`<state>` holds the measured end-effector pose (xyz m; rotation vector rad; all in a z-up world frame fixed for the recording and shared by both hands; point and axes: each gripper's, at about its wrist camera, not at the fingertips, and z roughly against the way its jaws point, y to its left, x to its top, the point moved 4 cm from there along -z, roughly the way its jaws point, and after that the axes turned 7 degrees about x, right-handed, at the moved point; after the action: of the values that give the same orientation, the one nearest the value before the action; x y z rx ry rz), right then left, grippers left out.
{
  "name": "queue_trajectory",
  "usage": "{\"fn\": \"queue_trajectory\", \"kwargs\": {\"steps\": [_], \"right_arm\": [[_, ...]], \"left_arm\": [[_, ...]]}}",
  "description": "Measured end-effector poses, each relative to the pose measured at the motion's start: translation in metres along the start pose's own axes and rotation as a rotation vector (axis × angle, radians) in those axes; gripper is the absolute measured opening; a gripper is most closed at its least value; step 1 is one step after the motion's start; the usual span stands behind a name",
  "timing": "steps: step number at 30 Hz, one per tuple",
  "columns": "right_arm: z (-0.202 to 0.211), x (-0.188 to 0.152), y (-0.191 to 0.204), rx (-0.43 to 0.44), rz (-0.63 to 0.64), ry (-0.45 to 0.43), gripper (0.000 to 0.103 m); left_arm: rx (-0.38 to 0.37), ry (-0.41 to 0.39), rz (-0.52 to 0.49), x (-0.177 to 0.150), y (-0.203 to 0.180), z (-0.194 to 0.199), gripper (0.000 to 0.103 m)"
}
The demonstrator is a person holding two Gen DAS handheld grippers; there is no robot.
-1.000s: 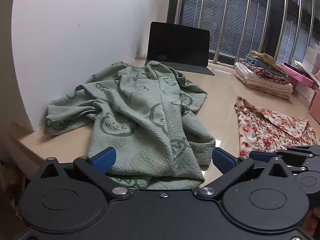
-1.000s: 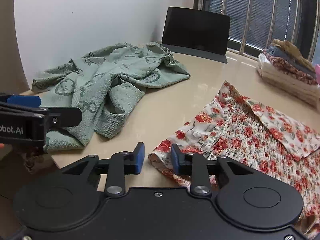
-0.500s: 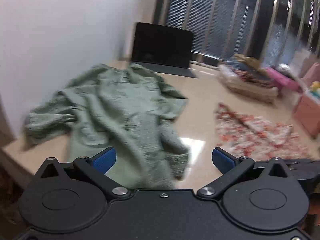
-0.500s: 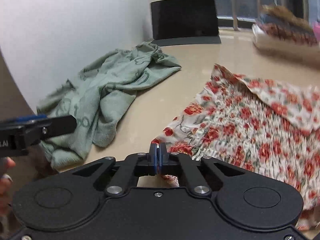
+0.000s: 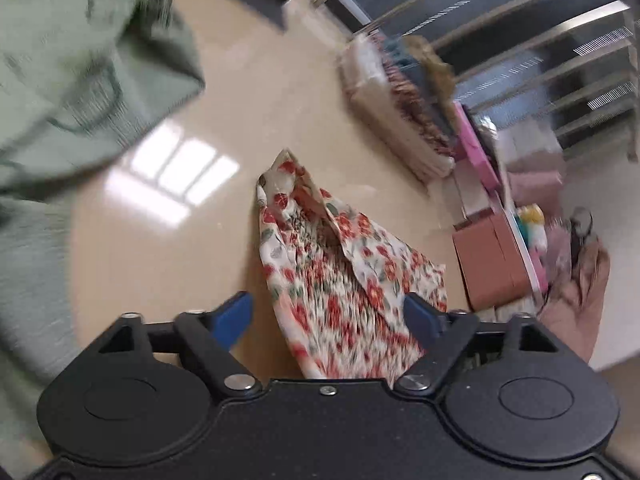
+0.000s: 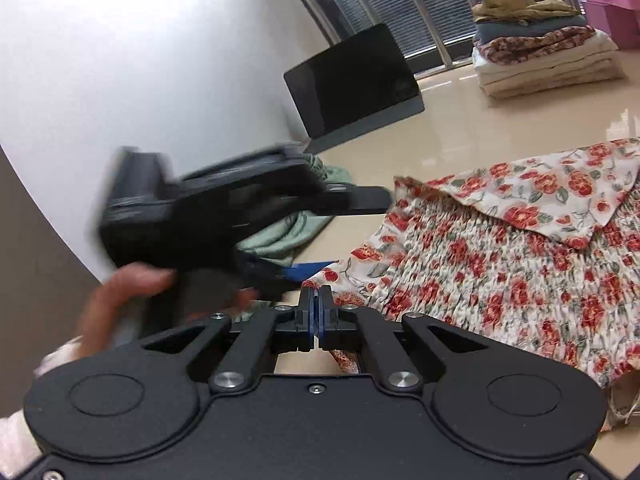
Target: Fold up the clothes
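Note:
A white garment with red flowers (image 6: 500, 252) lies on the beige table; it also shows in the left wrist view (image 5: 340, 272). My right gripper (image 6: 316, 308) is shut on the floral garment's near corner. My left gripper (image 5: 330, 316) is open, its blue pads on either side of the garment's near edge, just above it. The left gripper's body (image 6: 224, 208) shows blurred in the right wrist view, to the left of the garment. A crumpled green garment (image 5: 72, 80) lies at the left.
A stack of folded clothes (image 6: 540, 44) stands at the back right. A dark tablet (image 6: 352, 80) leans near the wall. Pink and brown boxes (image 5: 496, 252) stand beyond the floral garment. The table's bare beige top (image 5: 168, 248) lies between the two garments.
My right gripper closed on the floral garment's corner. My left gripper swung right from the green garment over to the floral garment, staying open.

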<state>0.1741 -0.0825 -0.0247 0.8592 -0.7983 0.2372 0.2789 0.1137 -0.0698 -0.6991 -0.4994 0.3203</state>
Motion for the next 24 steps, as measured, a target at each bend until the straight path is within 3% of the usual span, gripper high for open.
{"fn": "queue_trajectory", "kwargs": {"steps": [5,11,13,16,24], "right_arm": [[0.014,0.004,-0.005,0.055,-0.042,-0.036,0.001],[0.022,0.007,-0.012,0.080,-0.047,-0.046,0.001],[0.023,0.007,-0.015,0.081,-0.047,-0.046,0.001],[0.023,0.005,-0.018,0.087,-0.057,-0.042,0.001],[0.025,0.006,-0.024,0.130,-0.094,-0.049,0.001]], "left_arm": [[-0.030,0.000,0.098,0.027,0.000,-0.031,0.069],[0.085,0.001,0.055,0.047,-0.008,-0.046,0.034],[0.137,0.012,0.006,0.046,-0.012,-0.049,0.015],[0.178,0.022,-0.049,0.046,-0.016,-0.051,0.007],[0.266,-0.012,-0.227,0.045,-0.042,-0.046,0.004]]}}
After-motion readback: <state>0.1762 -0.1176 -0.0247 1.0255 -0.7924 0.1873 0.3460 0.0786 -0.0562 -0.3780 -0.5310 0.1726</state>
